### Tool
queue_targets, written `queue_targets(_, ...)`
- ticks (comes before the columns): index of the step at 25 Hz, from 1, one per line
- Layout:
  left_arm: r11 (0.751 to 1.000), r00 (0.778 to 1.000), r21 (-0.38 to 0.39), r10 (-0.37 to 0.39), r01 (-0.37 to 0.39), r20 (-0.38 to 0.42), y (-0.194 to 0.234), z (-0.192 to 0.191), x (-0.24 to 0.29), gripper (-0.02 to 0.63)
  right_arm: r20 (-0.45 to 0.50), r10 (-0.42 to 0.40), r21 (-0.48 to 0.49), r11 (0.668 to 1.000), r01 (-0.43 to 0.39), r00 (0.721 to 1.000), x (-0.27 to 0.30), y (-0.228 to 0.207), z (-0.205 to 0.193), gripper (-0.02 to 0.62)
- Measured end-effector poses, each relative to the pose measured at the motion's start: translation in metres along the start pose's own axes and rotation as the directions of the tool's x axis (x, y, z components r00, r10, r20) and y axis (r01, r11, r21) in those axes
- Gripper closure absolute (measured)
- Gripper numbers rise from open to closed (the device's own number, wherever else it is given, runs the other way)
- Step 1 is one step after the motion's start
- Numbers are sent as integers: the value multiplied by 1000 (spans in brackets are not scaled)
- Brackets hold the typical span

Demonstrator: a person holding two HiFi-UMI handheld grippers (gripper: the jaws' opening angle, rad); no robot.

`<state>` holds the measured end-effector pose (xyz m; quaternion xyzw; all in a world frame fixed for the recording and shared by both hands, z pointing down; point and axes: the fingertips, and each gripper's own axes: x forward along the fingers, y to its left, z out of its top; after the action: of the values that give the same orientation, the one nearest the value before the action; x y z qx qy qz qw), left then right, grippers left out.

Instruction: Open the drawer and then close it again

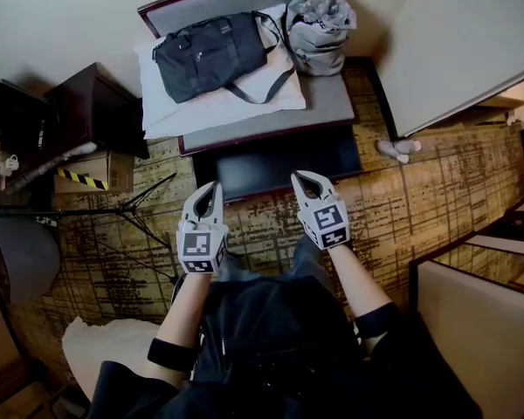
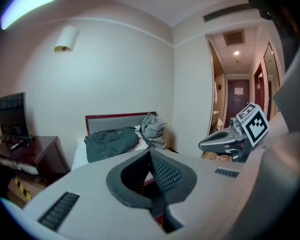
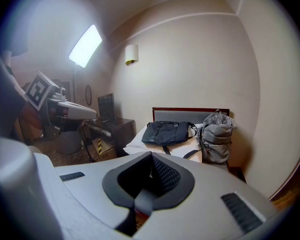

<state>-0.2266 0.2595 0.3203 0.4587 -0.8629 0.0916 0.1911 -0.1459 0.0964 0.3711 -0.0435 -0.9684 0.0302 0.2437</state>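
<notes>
**A:** Where does the drawer lie from here?

**B:** Going from the left, a dark desk (image 1: 92, 103) stands off to that side, well apart from the work. Next comes the left hand-held gripper (image 1: 211, 190). Straight ahead of both tools is the bed (image 1: 332, 99), with a duffel bag (image 1: 210, 55) and a backpack (image 1: 319, 24) on top. I take the drawer (image 1: 279, 166) to be the dark panel low under the bed's near edge.

**A:** Which way does it run?

**B:** Its long axis lies crosswise, left to right along that edge, so it should pull out toward the person. From this steep angle I can't tell whether the panel is a shut front or a partly drawn top. I can't see a handle either.

**A:** Which tool is nearer?

**B:** The left one points at the panel's left end. The right hand-held gripper (image 1: 304, 180) points nearer its middle and looks slightly closer. I'd judge the right one better placed to begin.

**A:** And the jaws?

**B:** Both are clenched, pads pressed together, with nothing between them and touching nothing. Each gripper's own view shows only the room beyond its tips. They would have to part before taking hold, so I'd say the opening step hasn't begun.
</notes>
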Motion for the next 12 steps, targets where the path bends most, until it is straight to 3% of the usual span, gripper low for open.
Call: queue_targets(12, 995, 996, 58, -75, 78, -47, -21, -17, 17, 604, -131, -13, 62, 998, 22, 991, 6, 0, -72, 594)
